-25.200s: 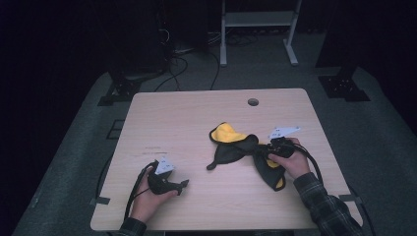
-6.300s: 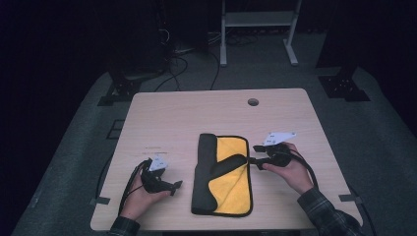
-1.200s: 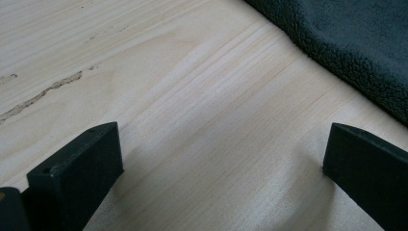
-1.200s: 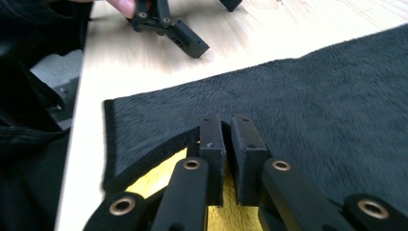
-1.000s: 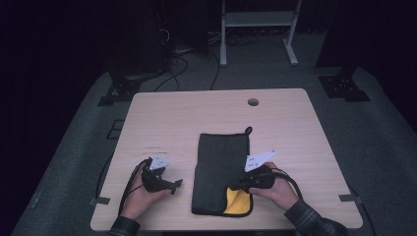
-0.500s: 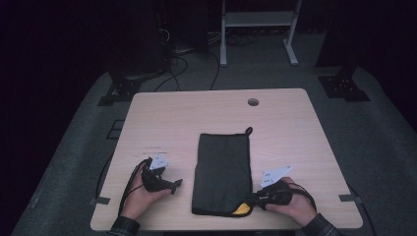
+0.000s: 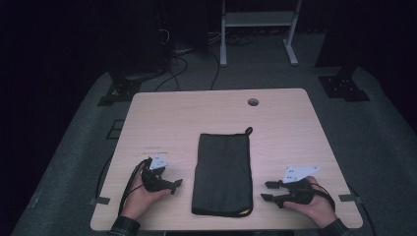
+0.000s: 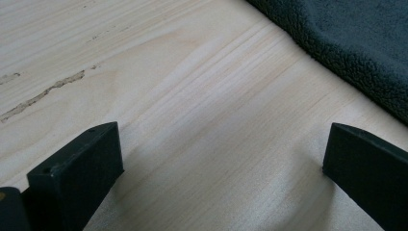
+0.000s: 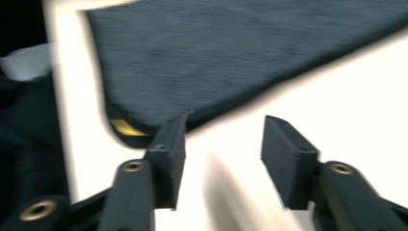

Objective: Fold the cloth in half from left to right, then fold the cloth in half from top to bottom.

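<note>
Folded dark cloth (image 7: 223, 173) lying flat on the tabletop (image 7: 196, 118), midway between the side edges and reaching almost to the near edge; a yellow sliver shows at its near right corner. Left gripper (image 7: 173, 185) rests near the near left corner, jaws spread over bare wood, just beside the cloth. Right gripper (image 7: 265, 191) lies by the near right corner, apart from the cloth; its jaws have just been opening and stand spread, nothing between them.
</note>
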The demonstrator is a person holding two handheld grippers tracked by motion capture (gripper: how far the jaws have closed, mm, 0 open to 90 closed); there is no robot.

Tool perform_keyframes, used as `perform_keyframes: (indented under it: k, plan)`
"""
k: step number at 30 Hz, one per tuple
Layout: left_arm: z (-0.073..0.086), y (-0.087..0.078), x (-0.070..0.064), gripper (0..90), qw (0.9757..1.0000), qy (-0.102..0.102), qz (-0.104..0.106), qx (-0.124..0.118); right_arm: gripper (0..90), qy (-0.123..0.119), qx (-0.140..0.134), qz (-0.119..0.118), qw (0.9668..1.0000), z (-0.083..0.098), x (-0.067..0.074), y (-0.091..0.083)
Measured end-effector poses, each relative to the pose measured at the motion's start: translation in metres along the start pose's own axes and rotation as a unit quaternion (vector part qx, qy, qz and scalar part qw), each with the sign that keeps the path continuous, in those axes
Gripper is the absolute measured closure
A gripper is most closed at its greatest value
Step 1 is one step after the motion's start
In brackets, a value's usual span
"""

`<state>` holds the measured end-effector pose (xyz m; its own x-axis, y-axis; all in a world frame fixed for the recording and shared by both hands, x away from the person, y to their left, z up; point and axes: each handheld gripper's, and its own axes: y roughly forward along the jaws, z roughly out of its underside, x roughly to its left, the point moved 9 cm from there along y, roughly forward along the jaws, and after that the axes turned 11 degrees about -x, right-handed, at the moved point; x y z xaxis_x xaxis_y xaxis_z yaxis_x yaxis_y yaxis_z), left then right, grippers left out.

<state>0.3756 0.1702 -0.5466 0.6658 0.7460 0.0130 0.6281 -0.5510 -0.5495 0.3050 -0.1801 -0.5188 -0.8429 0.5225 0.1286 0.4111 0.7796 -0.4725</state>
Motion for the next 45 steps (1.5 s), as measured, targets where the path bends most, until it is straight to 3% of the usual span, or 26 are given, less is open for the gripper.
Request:
perform_keyframes:
  k: [5, 9, 13, 18, 27, 34, 45]
  plan:
    - [0.000, 0.000, 0.000, 0.0, 1.0000, 0.000, -0.001, 0.000, 33.6, -0.005, -0.006, 0.056, 0.9984, 0.002, -0.029, -0.006]
    - [-0.001, 0.000, 0.001, 0.0, 1.0000, -0.003, -0.005, -0.003, 30.5, -0.004, -0.003, 0.088, 0.9961, 0.005, -0.049, -0.011]
    - [-0.004, 0.001, 0.003, 6.5, 1.0000, -0.007, -0.002, -0.006, 29.0, 0.004, 0.003, 0.110, 0.9939, 0.009, -0.068, -0.014]
    - [-0.023, 0.010, 0.007, 14.1, 0.9994, -0.022, 0.014, -0.023, 29.1, 0.008, 0.006, 0.130, 0.9914, 0.013, -0.084, -0.017]
    - [-0.065, 0.035, 0.013, 23.4, 0.9981, -0.021, 0.035, -0.047, 29.4, 0.014, 0.010, 0.137, 0.9904, 0.016, -0.089, -0.017]
    - [-0.096, 0.068, 0.019, 30.0, 0.9968, -0.010, 0.055, -0.058, 29.5, 0.016, 0.014, 0.135, 0.9906, 0.017, -0.089, -0.014]
    - [-0.114, 0.120, 0.024, 36.5, 0.9961, -0.006, 0.073, -0.048, 29.6, 0.017, 0.022, 0.129, 0.9912, 0.021, -0.087, -0.011]
